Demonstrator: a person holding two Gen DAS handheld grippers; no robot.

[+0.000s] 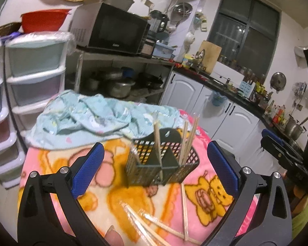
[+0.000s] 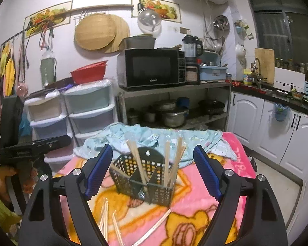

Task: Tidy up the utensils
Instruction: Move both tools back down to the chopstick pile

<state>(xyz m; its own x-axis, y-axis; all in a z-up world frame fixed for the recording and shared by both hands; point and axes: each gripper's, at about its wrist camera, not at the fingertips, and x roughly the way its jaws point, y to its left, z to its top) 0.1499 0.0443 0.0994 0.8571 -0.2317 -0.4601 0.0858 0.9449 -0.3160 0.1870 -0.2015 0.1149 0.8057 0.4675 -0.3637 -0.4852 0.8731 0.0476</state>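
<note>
I see the worktop covered by a pink cartoon-print blanket (image 2: 221, 186). A crumpled light-blue cloth (image 1: 96, 116) lies across its far end. A dark slotted utensil basket (image 2: 141, 176) stands upright near the middle, just before the cloth. Loose wooden chopsticks (image 1: 166, 225) lie scattered on the blanket at the near edge.

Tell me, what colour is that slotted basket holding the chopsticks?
Dark green basket, clearest in the right wrist view.
</note>
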